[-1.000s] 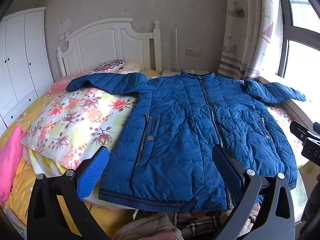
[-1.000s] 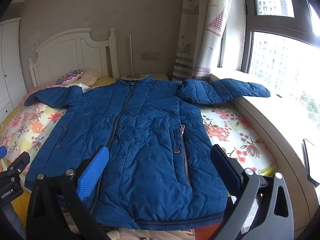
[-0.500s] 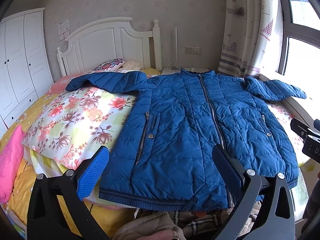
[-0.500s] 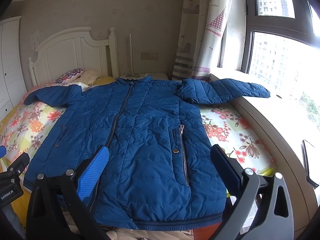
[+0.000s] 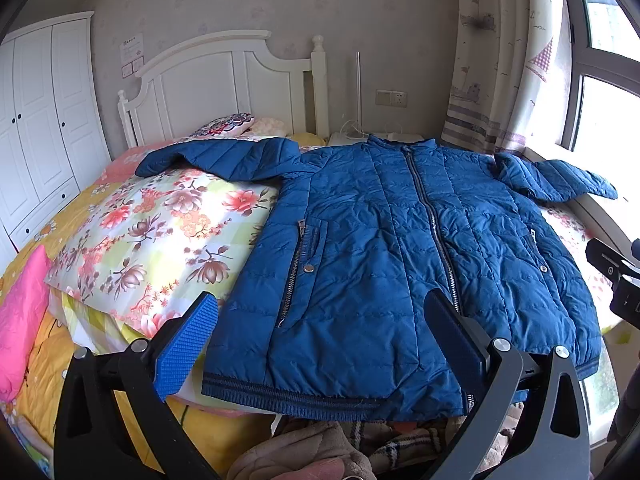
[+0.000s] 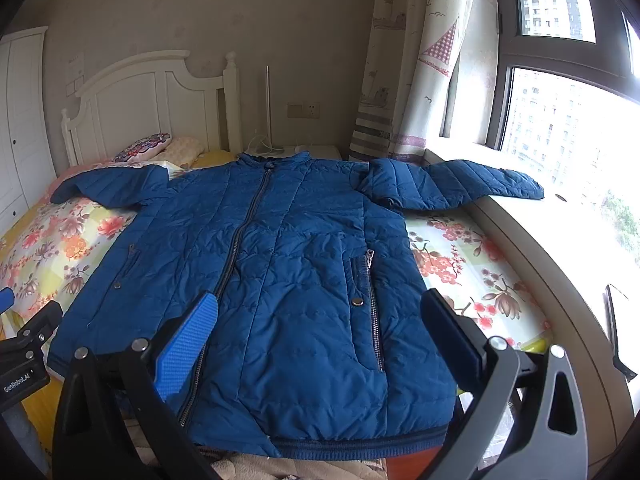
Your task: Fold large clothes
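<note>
A blue quilted jacket (image 5: 400, 248) lies front up and zipped on the bed, hem toward me, both sleeves spread out sideways. It also shows in the right wrist view (image 6: 280, 272). My left gripper (image 5: 320, 328) is open and empty, hovering above the jacket's lower left part near the hem. My right gripper (image 6: 320, 328) is open and empty above the jacket's lower right part. The right sleeve (image 6: 460, 188) reaches onto the window sill.
A floral quilt (image 5: 152, 232) and pink cloth (image 5: 20, 320) lie left of the jacket. White headboard (image 5: 216, 84) and wardrobe (image 5: 40, 120) stand behind. More clothes (image 5: 320, 452) are heaped below the hem. Window sill (image 6: 540, 248) and curtain (image 6: 404, 80) are at the right.
Both grippers have drifted slightly; the view of the jacket has shifted a little. Nothing was grasped and the jacket has not moved.
</note>
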`<state>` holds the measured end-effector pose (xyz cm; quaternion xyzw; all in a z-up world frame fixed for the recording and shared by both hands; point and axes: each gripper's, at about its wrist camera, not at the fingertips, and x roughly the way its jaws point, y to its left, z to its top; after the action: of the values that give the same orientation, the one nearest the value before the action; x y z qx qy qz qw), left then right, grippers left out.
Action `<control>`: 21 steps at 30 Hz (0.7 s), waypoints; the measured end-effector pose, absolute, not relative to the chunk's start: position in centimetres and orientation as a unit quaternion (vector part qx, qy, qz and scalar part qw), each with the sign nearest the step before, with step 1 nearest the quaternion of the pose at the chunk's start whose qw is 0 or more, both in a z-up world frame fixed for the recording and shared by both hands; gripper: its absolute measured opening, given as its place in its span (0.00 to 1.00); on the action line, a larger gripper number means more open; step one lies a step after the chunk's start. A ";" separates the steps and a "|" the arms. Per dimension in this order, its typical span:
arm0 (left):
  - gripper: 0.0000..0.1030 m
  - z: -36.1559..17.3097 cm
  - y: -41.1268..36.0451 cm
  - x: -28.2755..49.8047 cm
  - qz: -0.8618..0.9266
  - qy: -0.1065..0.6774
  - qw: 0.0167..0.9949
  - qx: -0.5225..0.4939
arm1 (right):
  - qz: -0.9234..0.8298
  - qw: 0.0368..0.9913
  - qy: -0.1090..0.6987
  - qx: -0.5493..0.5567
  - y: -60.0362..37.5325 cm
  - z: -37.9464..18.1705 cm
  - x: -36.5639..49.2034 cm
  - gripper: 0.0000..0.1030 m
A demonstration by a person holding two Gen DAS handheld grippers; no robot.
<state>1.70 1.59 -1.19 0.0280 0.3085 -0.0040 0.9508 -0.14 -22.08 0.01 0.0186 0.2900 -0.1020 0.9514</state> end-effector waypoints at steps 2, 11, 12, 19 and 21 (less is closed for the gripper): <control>0.96 -1.2 1.6 1.7 -0.004 0.308 0.951 0.029 | -0.102 0.951 0.290 0.018 -22.1 0.0 -0.1 0.98; 0.96 -1.2 1.6 1.7 -0.003 0.309 0.951 0.028 | -0.102 0.951 0.292 0.018 -22.0 -0.1 -0.1 0.98; 0.96 -1.3 1.6 1.7 -0.003 0.310 0.950 0.029 | -0.101 0.951 0.293 0.019 -22.0 -0.2 -0.1 0.98; 0.96 -1.2 1.6 1.7 -0.003 0.305 0.952 0.031 | -0.101 0.951 0.292 0.019 -22.1 -0.2 0.0 0.98; 0.96 -1.2 1.6 1.7 -0.002 0.304 0.952 0.033 | -0.101 0.951 0.290 0.019 -22.0 -0.2 0.0 0.98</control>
<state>1.67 1.60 -1.25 0.0325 0.3041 -0.0025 0.9521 -0.04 -22.03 -0.15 0.0190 0.2905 -0.1013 0.9513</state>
